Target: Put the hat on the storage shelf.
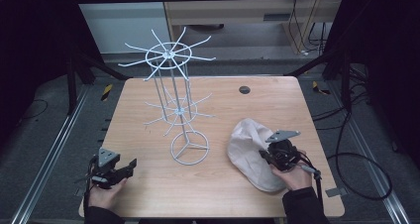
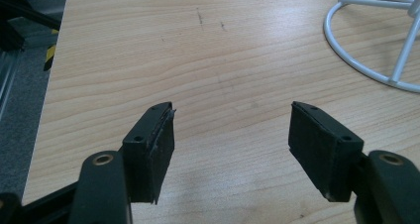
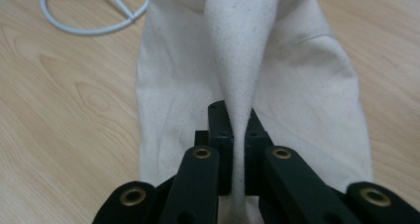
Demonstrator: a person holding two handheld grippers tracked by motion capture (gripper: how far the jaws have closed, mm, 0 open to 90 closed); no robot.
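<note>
1. High view: a wooden table [image 1: 148, 184] has a white wire rack [image 1: 176, 105] standing near its middle. The rack has a round ring foot on the table, a thin pole, and two wheels of hooks that stick out, one low and one high.
2. A soft cream cloth cap [image 1: 247, 152] lies on the table to the right of the rack's ring foot, close to it but not touching.
3. The right gripper [image 1: 270, 157] sits at the near right side of the cap, held by a hand [image 1: 294, 177] in a dark sleeve.
4. In the right gripper view, the two black jaws are squeezed together on a fold of the cap [image 3: 237, 60]. The fold stands up in a ridge from the jaws, and the rest of the cap lies flat on the wood.
5. The left gripper [image 1: 121, 169] is at the near left corner of the table, well apart from the cap, and a hand [image 1: 101, 194] holds it.
6. In the left gripper view, the left gripper [image 2: 232, 135] has its jaws wide apart with nothing between them, just bare wood below. Part of the rack's ring foot [image 2: 346, 55] shows at the top right.
</note>
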